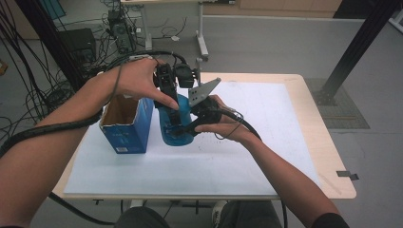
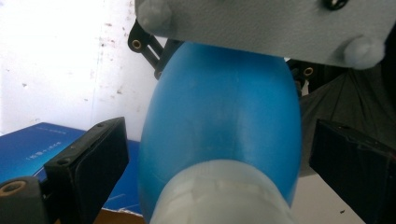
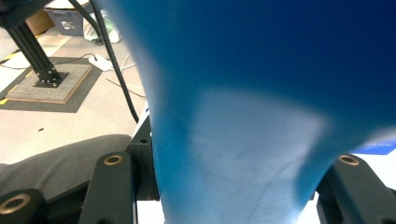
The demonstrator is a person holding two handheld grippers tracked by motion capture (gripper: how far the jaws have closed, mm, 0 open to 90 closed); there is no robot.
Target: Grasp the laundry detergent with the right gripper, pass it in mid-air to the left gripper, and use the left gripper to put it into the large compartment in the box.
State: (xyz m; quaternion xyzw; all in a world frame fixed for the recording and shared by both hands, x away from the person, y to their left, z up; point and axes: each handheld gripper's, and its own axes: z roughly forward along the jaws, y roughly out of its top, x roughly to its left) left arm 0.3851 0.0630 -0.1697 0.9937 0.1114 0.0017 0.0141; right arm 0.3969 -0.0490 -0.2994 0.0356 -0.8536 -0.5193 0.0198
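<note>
Mid-frame, the right gripper (image 1: 183,129) is pinching the blue plastic bottle (image 1: 175,124) while the left gripper (image 1: 167,97) is spread around its top, so the open blue cardboard box (image 1: 124,127) is still waiting.

The bottle (image 1: 172,124) stands on the table (image 1: 304,142), just right of the open box (image 1: 127,124). The left gripper (image 1: 168,102) is over the bottle, the right gripper (image 1: 192,124) at its right side.

Open box (image 1: 127,126) crowds bottle (image 1: 172,130); right side free.
</note>
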